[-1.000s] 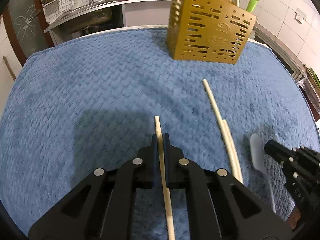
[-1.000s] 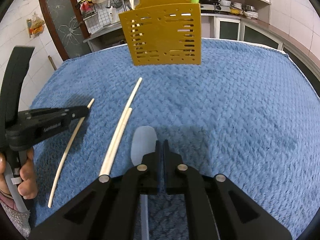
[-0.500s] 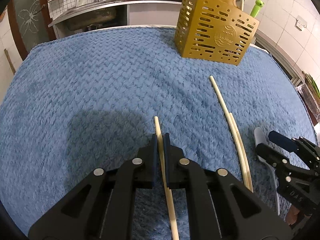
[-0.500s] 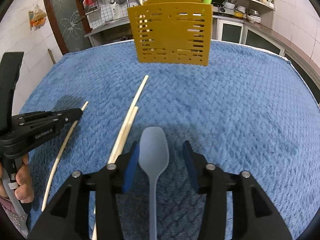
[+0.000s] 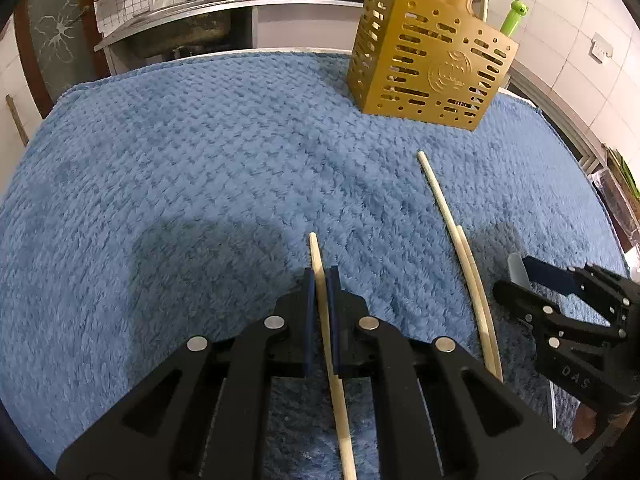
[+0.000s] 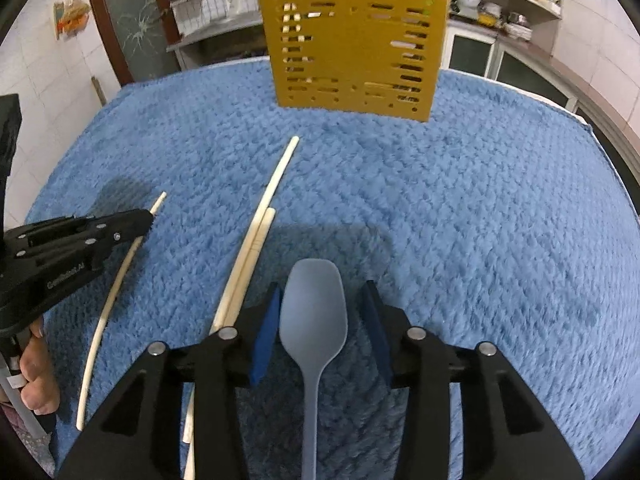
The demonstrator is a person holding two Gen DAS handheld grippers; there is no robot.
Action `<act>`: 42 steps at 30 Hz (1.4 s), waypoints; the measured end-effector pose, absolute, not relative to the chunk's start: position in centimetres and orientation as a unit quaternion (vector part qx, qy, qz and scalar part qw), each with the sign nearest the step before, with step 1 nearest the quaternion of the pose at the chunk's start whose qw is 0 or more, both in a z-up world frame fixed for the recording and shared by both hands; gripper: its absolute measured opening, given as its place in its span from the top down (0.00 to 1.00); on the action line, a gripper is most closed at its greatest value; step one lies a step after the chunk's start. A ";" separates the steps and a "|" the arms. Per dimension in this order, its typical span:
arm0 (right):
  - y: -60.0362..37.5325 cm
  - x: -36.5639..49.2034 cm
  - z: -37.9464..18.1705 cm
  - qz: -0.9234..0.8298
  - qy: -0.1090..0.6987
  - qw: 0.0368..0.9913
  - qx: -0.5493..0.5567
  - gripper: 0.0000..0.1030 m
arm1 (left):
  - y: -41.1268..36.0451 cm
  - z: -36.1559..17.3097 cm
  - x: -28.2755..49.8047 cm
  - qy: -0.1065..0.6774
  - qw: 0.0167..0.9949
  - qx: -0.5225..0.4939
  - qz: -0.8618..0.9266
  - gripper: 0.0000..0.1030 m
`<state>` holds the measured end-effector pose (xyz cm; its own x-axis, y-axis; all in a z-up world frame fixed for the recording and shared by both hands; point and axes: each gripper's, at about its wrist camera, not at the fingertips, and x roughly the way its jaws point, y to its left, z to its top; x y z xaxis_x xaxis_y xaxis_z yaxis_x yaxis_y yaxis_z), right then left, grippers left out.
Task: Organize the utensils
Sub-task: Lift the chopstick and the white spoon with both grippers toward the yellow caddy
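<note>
My left gripper (image 5: 321, 276) is shut on a pale wooden chopstick (image 5: 325, 320) that lies along the blue towel (image 5: 200, 180). It also shows in the right wrist view (image 6: 120, 276), with the left gripper (image 6: 144, 216) over it. My right gripper (image 6: 320, 300) is open, its jaws on either side of a grey-blue spoon (image 6: 313, 320) lying on the towel. Two more chopsticks (image 6: 260, 224) lie side by side left of the spoon. They also show in the left wrist view (image 5: 460, 240). A gold perforated utensil holder (image 6: 356, 44) stands at the far side.
The holder (image 5: 428, 68) holds a green-handled utensil (image 5: 514, 16) and some pale sticks. A kitchen counter with a sink (image 5: 180, 28) runs behind the table. Tiled walls stand on both sides. The towel covers the whole tabletop.
My right gripper has opened from shut, with the spoon now lying between its jaws. Both cameras have drawn back a little. My left gripper stays shut on its chopstick.
</note>
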<state>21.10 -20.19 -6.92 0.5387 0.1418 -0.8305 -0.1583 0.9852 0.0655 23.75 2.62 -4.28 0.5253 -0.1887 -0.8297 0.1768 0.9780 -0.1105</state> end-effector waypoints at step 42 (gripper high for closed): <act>-29.0 22.4 3.1 0.062 0.261 0.959 0.094 0.70 | -0.5 5.7 26.1 0.316 0.934 -0.067 -0.152 0.96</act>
<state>22.36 -28.96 3.07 0.8560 0.1672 -0.4891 -0.0690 0.9747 0.2124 26.14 -0.48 5.68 0.7541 -0.3261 -0.5701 0.2410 0.9449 -0.2216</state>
